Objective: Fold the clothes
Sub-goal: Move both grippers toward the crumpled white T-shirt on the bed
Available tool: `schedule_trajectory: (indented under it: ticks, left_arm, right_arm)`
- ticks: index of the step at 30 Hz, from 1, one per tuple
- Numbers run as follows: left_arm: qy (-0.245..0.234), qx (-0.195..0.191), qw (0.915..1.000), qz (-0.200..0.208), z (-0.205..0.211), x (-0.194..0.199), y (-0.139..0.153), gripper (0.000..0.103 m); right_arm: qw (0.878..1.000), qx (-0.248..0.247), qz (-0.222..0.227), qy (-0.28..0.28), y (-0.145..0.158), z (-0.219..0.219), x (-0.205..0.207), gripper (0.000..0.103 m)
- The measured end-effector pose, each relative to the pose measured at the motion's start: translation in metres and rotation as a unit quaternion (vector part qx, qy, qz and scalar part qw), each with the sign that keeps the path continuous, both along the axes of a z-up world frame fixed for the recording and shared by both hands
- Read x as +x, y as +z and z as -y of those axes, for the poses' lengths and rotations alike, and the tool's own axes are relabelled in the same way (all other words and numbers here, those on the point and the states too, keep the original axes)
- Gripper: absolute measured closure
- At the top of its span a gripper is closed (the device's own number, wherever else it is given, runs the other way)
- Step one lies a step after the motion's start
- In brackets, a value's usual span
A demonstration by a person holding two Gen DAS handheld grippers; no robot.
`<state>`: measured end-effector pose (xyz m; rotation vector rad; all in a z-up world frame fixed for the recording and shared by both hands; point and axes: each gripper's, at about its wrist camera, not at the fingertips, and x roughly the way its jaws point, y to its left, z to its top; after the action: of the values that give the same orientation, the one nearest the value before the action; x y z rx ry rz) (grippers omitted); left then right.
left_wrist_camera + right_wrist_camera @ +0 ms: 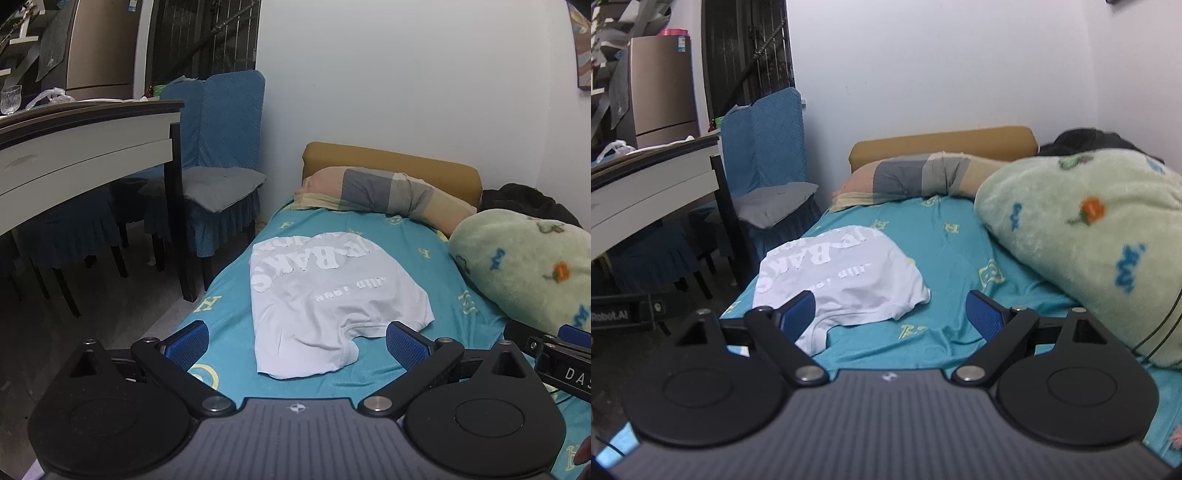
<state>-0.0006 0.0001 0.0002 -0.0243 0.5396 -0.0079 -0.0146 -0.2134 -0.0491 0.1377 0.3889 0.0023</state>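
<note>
A white T-shirt (325, 295) is showing raised white lettering across its chest and is lying on a turquoise bedsheet (236, 295) that is carrying a scattered pale-yellow letter print. The pillow (384, 192) is wearing wide checks of peach, grey and cream, and the headboard (391, 158) behind it is showing mustard brown. A pale green fleece blanket (1089, 236) is displaying blue squiggles and an orange flower. Blue pads are lining both black grippers, left gripper (295, 341) and right gripper (890, 315). Blue covers are dressing the chair (221, 147), with a grey cushion (218, 186) on it, beside the white-and-dark desk (85, 140).
</note>
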Motion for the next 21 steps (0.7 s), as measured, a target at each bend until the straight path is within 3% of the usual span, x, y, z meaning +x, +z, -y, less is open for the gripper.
schedule_trajectory:
  ticks: [7,9,11,21]
  left_arm:
    - [0.005,0.005,1.0,0.004,-0.001,-0.005,0.002,0.0]
    - [0.006,0.006,1.0,0.005,-0.002,-0.007,0.003,0.0]
    - [0.006,0.009,0.9999,0.006,-0.001,-0.008,0.003,0.0]
    - [0.0,0.026,0.9996,0.008,0.003,-0.011,0.001,0.0]
  right_arm:
    - [0.999,-0.029,0.024,-0.013,-0.005,-0.022,-0.017,0.013]
    - [1.0,-0.005,0.002,-0.011,-0.013,-0.012,-0.007,0.013]
    - [1.0,0.01,-0.01,-0.008,-0.001,0.004,-0.001,0.013]
    - [1.0,0.016,-0.004,0.001,-0.002,0.004,-0.002,0.013]
